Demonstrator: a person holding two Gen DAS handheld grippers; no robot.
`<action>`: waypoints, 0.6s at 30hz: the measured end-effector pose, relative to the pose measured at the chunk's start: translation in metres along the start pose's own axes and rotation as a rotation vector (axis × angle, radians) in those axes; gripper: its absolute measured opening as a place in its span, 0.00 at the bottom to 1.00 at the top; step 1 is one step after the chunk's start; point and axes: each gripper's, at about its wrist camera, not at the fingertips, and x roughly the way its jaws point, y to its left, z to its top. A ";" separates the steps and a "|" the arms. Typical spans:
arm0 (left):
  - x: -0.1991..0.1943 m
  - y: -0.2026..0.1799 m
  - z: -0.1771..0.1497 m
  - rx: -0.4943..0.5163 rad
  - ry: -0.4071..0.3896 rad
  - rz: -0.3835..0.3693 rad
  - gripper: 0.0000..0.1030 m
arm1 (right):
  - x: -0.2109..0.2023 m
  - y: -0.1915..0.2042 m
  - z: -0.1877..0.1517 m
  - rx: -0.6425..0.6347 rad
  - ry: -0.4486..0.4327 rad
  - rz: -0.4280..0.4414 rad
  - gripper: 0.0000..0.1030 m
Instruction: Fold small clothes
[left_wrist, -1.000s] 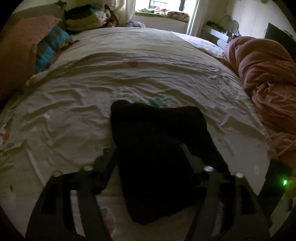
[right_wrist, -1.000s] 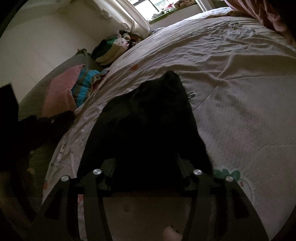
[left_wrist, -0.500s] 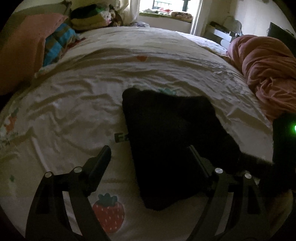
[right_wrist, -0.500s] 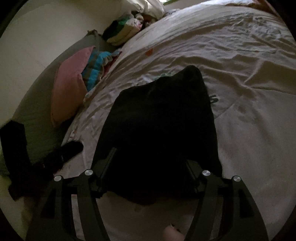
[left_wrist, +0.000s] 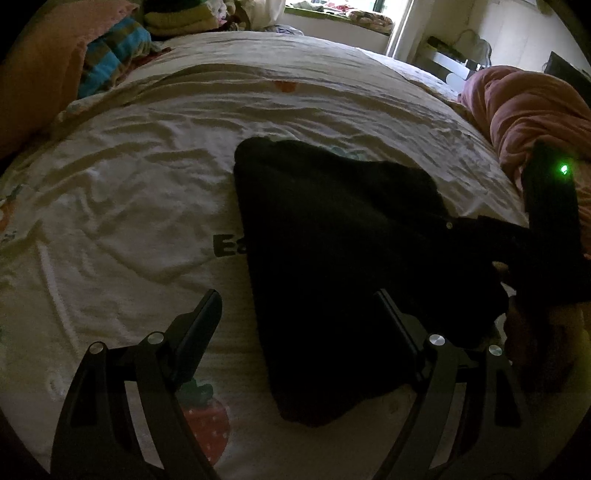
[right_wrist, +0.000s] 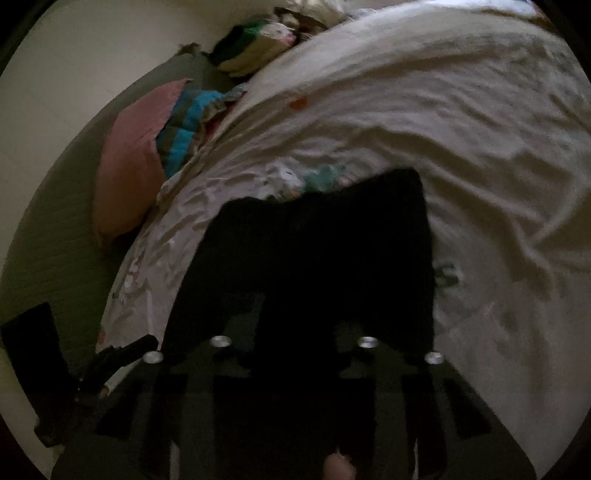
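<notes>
Your right gripper (right_wrist: 299, 314) had just closed on the black garment (left_wrist: 332, 258) mid-bed (left_wrist: 129, 192); your left gripper (left_wrist: 295, 306) stood open, straddling its edge.

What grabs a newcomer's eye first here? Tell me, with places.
The black garment lying mid-bed on the pale printed sheet draws the eye first. The right gripper has just been closing on its near edge, while the left gripper stands open astride its other side. A pink blanket is heaped at the far right.
</notes>
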 end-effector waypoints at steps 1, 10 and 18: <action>0.001 0.000 0.000 -0.001 0.001 -0.001 0.73 | -0.001 0.004 0.001 -0.023 -0.014 -0.009 0.20; 0.004 -0.007 -0.003 0.001 0.007 -0.032 0.73 | -0.024 0.021 -0.002 -0.241 -0.129 -0.184 0.19; 0.013 -0.010 -0.011 -0.018 0.029 -0.061 0.75 | -0.004 -0.010 -0.017 -0.147 -0.094 -0.244 0.23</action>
